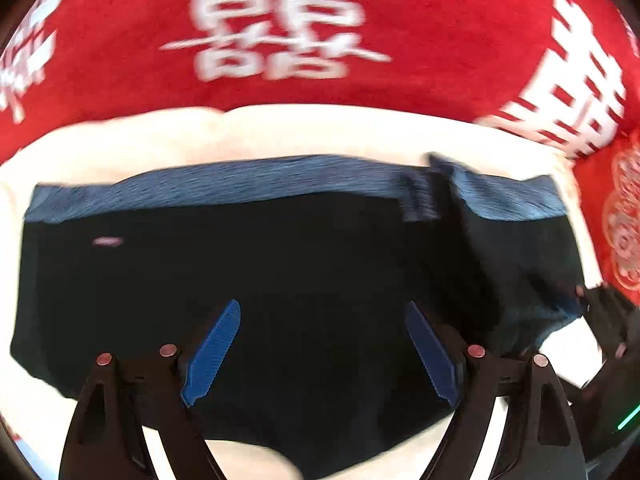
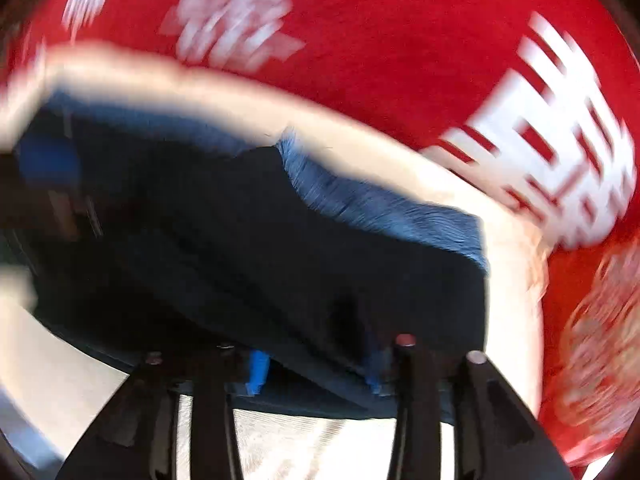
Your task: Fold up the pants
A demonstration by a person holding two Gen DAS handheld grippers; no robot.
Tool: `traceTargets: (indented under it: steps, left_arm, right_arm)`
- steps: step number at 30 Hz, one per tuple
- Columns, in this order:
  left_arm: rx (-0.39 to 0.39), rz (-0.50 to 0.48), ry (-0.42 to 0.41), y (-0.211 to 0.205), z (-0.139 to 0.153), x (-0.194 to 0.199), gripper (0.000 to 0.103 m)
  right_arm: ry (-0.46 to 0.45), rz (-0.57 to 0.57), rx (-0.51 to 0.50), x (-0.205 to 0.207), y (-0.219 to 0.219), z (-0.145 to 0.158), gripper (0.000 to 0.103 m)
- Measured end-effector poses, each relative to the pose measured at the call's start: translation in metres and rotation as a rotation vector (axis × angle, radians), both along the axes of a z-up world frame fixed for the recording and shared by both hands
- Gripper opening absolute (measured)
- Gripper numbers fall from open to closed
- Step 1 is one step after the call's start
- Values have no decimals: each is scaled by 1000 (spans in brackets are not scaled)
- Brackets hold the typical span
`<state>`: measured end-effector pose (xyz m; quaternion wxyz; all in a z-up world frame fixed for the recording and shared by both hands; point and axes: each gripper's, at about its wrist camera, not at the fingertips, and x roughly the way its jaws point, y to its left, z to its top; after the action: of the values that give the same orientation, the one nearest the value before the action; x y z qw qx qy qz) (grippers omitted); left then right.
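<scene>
Dark navy pants (image 1: 280, 272) with a lighter blue ribbed waistband (image 1: 256, 184) lie folded on a cream cloth (image 1: 280, 132). My left gripper (image 1: 322, 312) hovers over the pants with its blue fingers (image 1: 212, 356) spread wide, holding nothing. In the right wrist view the pants (image 2: 260, 240) fill the lower middle, their waistband (image 2: 380, 204) toward the far right. My right gripper (image 2: 316, 364) has its blue fingertips (image 2: 256, 372) mostly hidden under the near edge of the fabric; the picture is blurred. The right gripper's body shows at the left view's right edge (image 1: 608, 320).
A red cloth with large white characters (image 1: 280, 28) covers the surface beyond the cream cloth, and also shows in the right wrist view (image 2: 400, 60). A pale surface (image 2: 60, 360) lies at the near left.
</scene>
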<state>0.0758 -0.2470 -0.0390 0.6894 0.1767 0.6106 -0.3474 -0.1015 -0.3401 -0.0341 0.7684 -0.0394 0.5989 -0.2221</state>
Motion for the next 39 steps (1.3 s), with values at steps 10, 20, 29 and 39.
traceTargets:
  steps: [10, 20, 29, 39]
  left_arm:
    - [-100, -53, 144, -4, 23, 4, 86]
    - [-124, -116, 315, -60, 10, -28, 86]
    - [-65, -107, 466, -74, -20, -34, 84]
    - [-153, -144, 312, -51, 28, -44, 38]
  right_arm:
    - [-226, -132, 479, -51, -3, 52, 61]
    - [-693, -834, 1265, -125, -102, -5, 59]
    - [-708, -1024, 1360, -126, -101, -44, 52]
    - [-677, -886, 1412, -120, -106, -27, 5]
